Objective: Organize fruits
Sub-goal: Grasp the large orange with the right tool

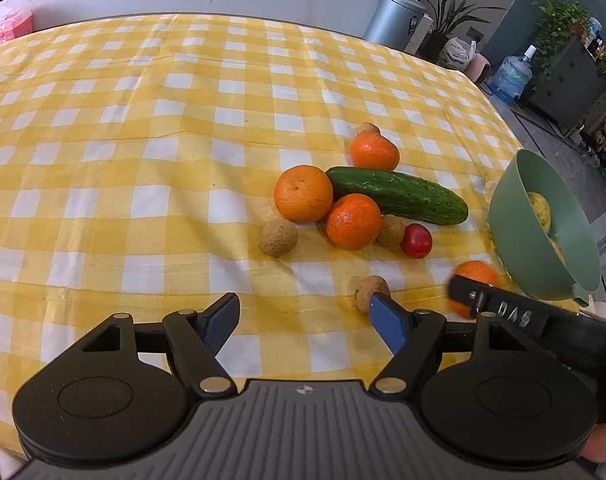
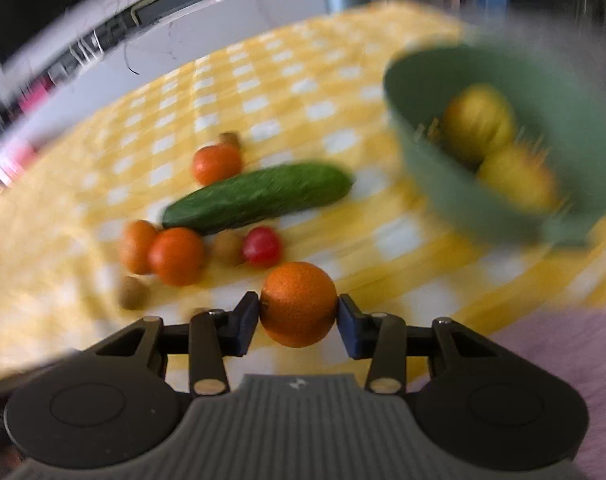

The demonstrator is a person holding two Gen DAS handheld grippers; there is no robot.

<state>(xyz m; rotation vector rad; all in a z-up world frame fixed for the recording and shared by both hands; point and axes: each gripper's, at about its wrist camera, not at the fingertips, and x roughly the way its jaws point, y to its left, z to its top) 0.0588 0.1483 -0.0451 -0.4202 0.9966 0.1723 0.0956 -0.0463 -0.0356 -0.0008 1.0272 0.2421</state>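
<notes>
the right gripper (image 2: pixel 299 314) is squeezing a round orange tangerine (image 2: pixel 298 304) between its two blue pads (image 2: pixel 245 322). the fruit is up off the yellow and white checked tablecloth (image 2: pixel 263 92). this view is blurry.

at about 1 o'clock from the held fruit there is a green plastic bowl (image 2: pixel 431 176). two yellow round fruits (image 2: pixel 479 120) lie inside it.

the left gripper (image 1: pixel 305 320) is wide apart and has nothing in it. it hangs over the cloth, low in its own view. in the left view the held tangerine (image 1: pixel 477 272) shows at about 3 o'clock, just beside the bowl (image 1: pixel 507 196), with the other gripper's black finger in front of it.

the other food sits in a bunch in the middle of the table. a long dark green cucumber (image 1: pixel 397 195) lies flat. a big orange (image 1: pixel 303 194) touches its left end. a second tangerine (image 1: pixel 353 221) sits at 6 o'clock from the cucumber, touching it and the big orange. a third one (image 1: pixel 374 150) sits at 12 o'clock from the cucumber, with a small brown fruit (image 1: pixel 367 128) peeking out behind it.

a small red tomato (image 1: pixel 416 241) sits at 3 o'clock from the second tangerine, and a bumpy brown longan (image 1: pixel 391 231) is between them. another longan (image 1: pixel 278 237) sits alone at 9 o'clock. one more (image 1: pixel 370 286) is just past the left gripper's right pad (image 1: pixel 387 320).
</notes>
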